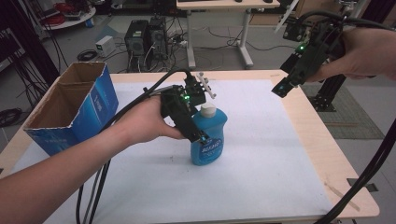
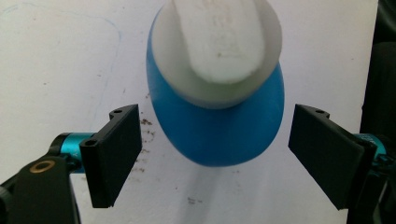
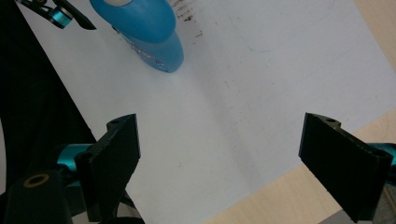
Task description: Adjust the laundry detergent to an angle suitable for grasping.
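A blue bottle (image 1: 209,135) with a white cap (image 1: 208,110) is seen standing upright on the white mat (image 1: 261,158) that covers the wooden table (image 1: 322,154). The bottle is taken as the landmark; it stands near the middle of the mat.

The left gripper (image 1: 198,135) is held by the left hand (image 1: 149,121) just above and beside the bottle, angled downward over its left shoulder. In the left gripper view the jaws are seen spread wide, one to each side of the bottle body (image 2: 219,130), with clear mat visible between each jaw and the plastic; no contact is observed. The cap (image 2: 219,46) is viewed from above in that view.

The right gripper (image 1: 281,87) is held by the right hand (image 1: 364,53) well apart from the bottle, raised above the far right part of the table. Its jaws are seen parted in the right gripper view, with nothing between them; the bottle (image 3: 144,32) appears beyond them at upper left, with a tip of the left gripper (image 3: 60,16) beside it.

An open blue cardboard box (image 1: 74,107) is noted to the left of the bottle, at the table's left edge. Small dark specks (image 2: 144,123) are recorded on the mat just beside the bottle's base.
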Tool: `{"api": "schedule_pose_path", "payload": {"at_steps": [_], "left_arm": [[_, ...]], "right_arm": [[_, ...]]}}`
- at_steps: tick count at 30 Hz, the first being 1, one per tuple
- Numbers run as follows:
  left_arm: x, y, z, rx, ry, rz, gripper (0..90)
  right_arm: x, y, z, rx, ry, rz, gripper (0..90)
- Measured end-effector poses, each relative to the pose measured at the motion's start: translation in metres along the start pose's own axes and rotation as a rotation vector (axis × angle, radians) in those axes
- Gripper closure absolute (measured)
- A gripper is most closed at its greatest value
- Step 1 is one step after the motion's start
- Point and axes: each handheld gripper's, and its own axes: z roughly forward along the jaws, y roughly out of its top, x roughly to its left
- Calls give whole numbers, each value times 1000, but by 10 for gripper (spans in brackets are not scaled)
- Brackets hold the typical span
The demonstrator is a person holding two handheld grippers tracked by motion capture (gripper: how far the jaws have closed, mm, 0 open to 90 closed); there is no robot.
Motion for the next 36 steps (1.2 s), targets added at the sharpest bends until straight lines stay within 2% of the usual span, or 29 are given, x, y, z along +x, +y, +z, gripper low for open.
{"api": "schedule_pose_path", "payload": {"at_steps": [4, 11, 17, 22, 27, 31, 36], "left_arm": [[-1, -1, 5, 2, 6, 2, 175], [2, 0, 11, -21, 21, -23, 178], [1, 1, 13, -32, 15, -30, 178], [1, 1, 14, -25, 19, -18, 183], [3, 1, 14, -39, 14, -27, 222], [2, 0, 15, -29, 19, -29, 226], [2, 0, 17, -35, 5, -35, 257]], "right_arm": [[-1, -1, 0, 0, 0, 3, 120], [0, 0, 1, -3, 2, 0, 120], [-1, 0, 2, -1, 2, 1, 121], [-1, 0, 2, 0, 2, 1, 120], [-1, 0, 2, -1, 3, 1, 120], [-1, 0, 2, -2, 4, 1, 121], [-1, 1, 2, -1, 5, -2, 121]]}}
